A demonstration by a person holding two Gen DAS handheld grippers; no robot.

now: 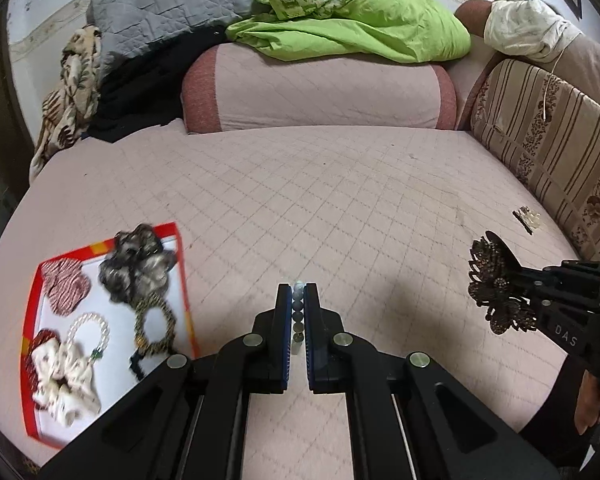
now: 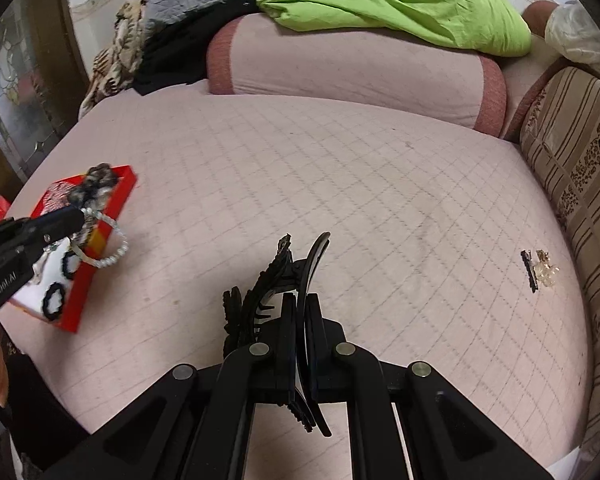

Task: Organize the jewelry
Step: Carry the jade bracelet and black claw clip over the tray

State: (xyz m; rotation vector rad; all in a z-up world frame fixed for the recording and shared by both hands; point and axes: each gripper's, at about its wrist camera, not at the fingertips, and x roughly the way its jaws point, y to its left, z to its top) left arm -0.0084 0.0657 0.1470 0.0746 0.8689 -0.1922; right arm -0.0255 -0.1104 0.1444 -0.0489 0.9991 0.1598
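From the left wrist, the left gripper [image 1: 298, 294] is clamped on a beaded bracelet [image 1: 298, 312], its beads lined up between the pads above the pink quilted mattress [image 1: 340, 184], right of the red tray [image 1: 182, 280].

From the right wrist, the right gripper [image 2: 299, 304] pinches a black claw hair clip [image 2: 276, 280], whose teeth jut left of the fingers.
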